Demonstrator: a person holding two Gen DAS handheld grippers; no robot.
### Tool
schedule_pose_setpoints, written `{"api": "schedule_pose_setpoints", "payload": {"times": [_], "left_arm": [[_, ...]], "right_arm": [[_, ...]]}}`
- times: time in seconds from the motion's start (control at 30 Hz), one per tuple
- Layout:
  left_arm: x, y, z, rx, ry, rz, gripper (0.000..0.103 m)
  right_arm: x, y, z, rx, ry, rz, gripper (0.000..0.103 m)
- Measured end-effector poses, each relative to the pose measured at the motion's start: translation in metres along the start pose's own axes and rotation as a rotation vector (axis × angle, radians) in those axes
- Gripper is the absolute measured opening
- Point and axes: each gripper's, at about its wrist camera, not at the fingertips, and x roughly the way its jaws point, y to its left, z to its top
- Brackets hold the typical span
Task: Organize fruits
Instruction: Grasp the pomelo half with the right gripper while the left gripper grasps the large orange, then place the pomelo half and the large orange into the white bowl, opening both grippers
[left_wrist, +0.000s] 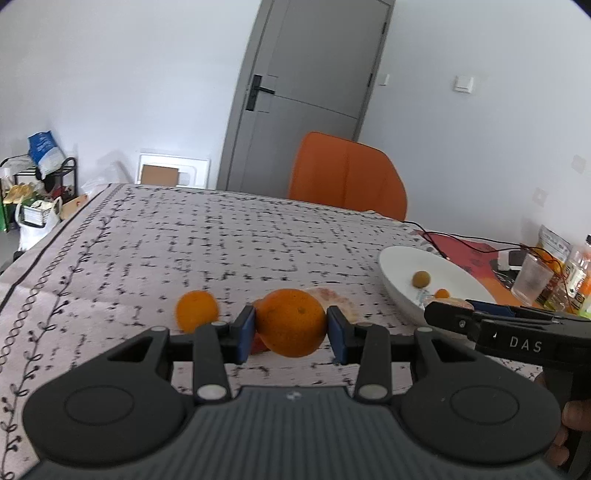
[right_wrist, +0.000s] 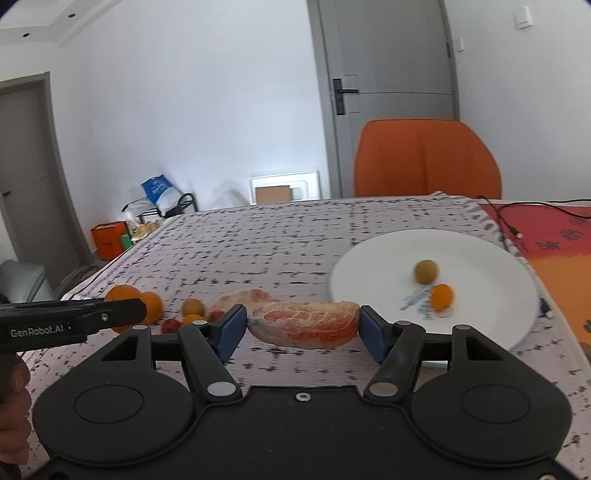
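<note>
Both tools grip fruit above the patterned-cloth tabletop (left_wrist: 229, 240). Left tool (left_wrist: 291, 328) has its blue pads pressed on either side of a large round orange (left_wrist: 291, 322), held clear of the cloth. Right tool (right_wrist: 303, 326) is closed to a wider span on a peeled pink-red grapefruit segment with white pith (right_wrist: 304, 324), one pad at each end, the piece lying crosswise between them.

Beyond both tools, at the far edge of the tabletop, stands an orange upholstered chair (right_wrist: 424, 158). Ahead and to the right of the right tool lies a wide white round plate (right_wrist: 480, 251), its near rim just beside the tool's right finger. On the plate sit a small olive-brown round fruit (right_wrist: 426, 271) and, nearer the tool, a small orange round fruit (right_wrist: 442, 296), close together but whether touching cannot be told.

Just behind the right tool's segment lies a second peeled pink grapefruit piece (right_wrist: 243, 297) on the cloth. Ahead and to the left of the left tool rests a smaller orange (left_wrist: 197, 310). Left of the right tool, near the other tool's arm, is a cluster: a yellowish small round fruit (right_wrist: 192, 307) and a small red fruit (right_wrist: 169, 325), both on the cloth.
</note>
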Motion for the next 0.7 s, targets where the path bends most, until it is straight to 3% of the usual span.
{"api": "schedule_pose_setpoints", "payload": {"times": [0.7], "left_arm": [[0.028, -0.06, 0.007, 0.117, 0.024, -0.054, 0.04]], "right_arm": [[-0.015, -0.065, -0.011, 0.111, -0.034, -0.081, 0.064]]}}
